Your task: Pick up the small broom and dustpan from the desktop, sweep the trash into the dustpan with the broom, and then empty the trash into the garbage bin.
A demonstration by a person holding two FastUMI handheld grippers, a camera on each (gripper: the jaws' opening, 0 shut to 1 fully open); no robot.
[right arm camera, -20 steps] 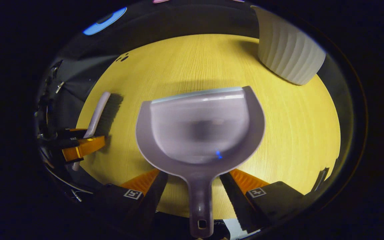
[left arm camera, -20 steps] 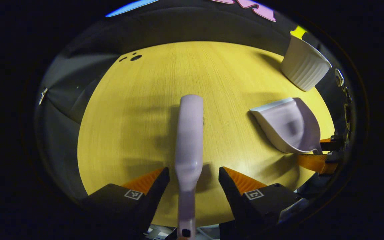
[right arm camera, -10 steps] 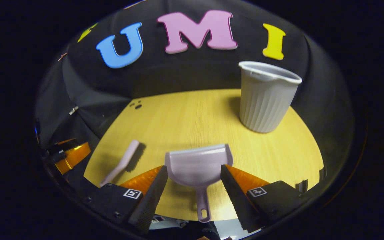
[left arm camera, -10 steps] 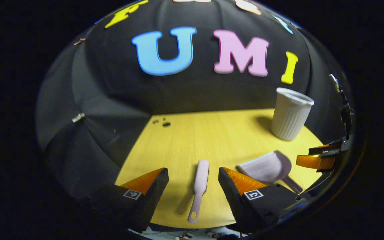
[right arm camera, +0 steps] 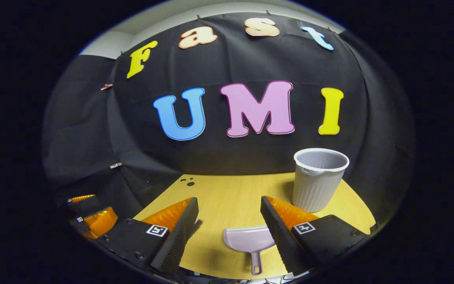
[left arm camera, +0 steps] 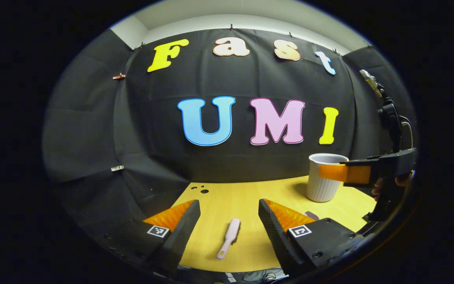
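A pale pink small broom (left arm camera: 229,238) lies flat on the yellow table (left arm camera: 219,197), below and between the spread fingers of my left gripper (left arm camera: 228,202), which is open, holds nothing and hangs above it. The pale pink dustpan (right arm camera: 250,240) rests on the table (right arm camera: 227,189) with its handle toward me, under my open right gripper (right arm camera: 229,201), also apart from it. The white ribbed garbage bin (right arm camera: 318,181) stands upright at the far right. In the left gripper view the right gripper (left arm camera: 345,173) crosses in front of the bin (left arm camera: 319,185).
A few small dark specks (left arm camera: 201,190) lie at the table's far left corner. Black cloth walls close the table in behind and on both sides. The left gripper (right arm camera: 93,221) appears low at the left edge of the right gripper view.
Both grippers have lifted up and back from the broom and dustpan, which now look small and lie on the table. Both views have tilted up toward the back wall.
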